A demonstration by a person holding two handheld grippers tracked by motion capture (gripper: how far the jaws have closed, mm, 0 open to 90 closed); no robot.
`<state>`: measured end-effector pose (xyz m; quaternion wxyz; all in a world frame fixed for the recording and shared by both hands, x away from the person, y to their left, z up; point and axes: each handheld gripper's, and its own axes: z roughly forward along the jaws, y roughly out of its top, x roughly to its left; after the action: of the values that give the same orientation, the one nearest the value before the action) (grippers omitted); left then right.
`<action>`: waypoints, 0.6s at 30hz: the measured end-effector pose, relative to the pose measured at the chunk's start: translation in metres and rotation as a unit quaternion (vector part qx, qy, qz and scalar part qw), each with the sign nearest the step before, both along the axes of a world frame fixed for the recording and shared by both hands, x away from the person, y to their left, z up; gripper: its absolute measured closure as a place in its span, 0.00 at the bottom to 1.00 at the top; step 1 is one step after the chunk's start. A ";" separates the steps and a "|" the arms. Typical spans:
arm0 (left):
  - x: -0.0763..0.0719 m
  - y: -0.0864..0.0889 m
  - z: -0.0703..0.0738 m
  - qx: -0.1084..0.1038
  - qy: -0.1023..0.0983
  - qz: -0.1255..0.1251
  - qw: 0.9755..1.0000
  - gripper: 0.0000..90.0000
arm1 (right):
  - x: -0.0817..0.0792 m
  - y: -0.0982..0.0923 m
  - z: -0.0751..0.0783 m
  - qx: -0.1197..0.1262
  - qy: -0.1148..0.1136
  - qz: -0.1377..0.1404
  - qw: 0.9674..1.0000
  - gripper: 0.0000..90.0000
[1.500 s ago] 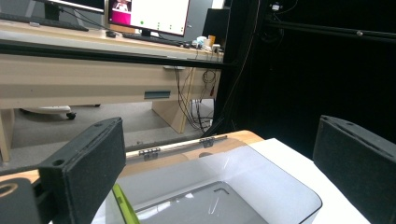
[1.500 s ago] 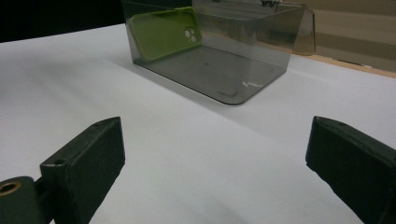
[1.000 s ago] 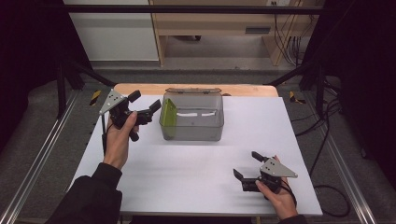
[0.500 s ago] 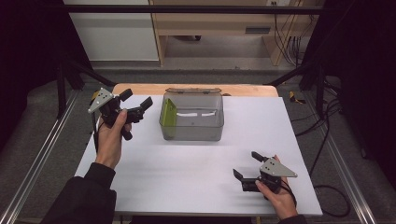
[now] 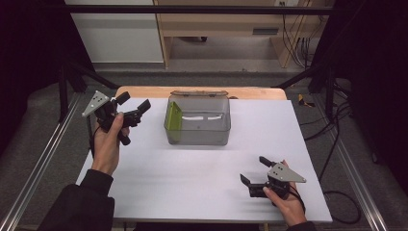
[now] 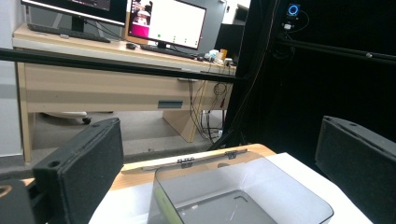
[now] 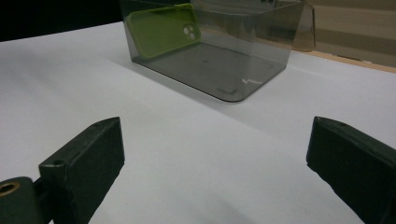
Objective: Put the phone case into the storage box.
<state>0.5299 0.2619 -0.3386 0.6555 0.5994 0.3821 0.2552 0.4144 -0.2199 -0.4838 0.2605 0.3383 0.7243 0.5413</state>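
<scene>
A clear grey plastic box (image 5: 197,124) stands at the back middle of the white table (image 5: 192,178), its lid hinged open behind it. A green phone case (image 5: 173,116) leans upright against the box's left wall inside; the right gripper view shows the case (image 7: 163,29) through the wall. My left gripper (image 5: 133,109) is held up left of the box, open and empty, jaws pointing toward it. My right gripper (image 5: 257,172) rests low near the front right of the table, open with nothing between its jaws. The box (image 6: 238,196) lies just below the left jaws.
A wooden strip (image 5: 144,90) runs along the table's back edge. Metal rails (image 5: 43,159) flank both sides. Cables (image 5: 332,144) hang at the right. Beyond the table stand a wooden desk (image 6: 93,88) with monitors (image 6: 166,21).
My left gripper has drawn back leftward, away from the box, and lifted a little. The right gripper has stayed in place.
</scene>
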 end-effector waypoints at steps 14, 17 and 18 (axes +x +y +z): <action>-0.013 0.011 -0.007 0.044 -0.002 0.014 0.999 0.01 | 0.000 0.001 0.000 0.002 0.002 0.002 1.000 0.05; -0.017 0.010 -0.010 0.059 -0.005 0.015 0.998 0.01 | 0.000 0.001 0.000 0.002 0.002 0.003 1.000 0.05; -0.018 0.009 -0.010 0.059 -0.005 0.015 0.998 0.01 | 0.000 0.001 0.000 0.002 0.002 0.003 1.000 0.05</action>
<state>0.5119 0.2713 -0.3489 0.6171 0.6301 0.3715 0.2901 0.4144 -0.2191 -0.4841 0.2566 0.3378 0.7250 0.5427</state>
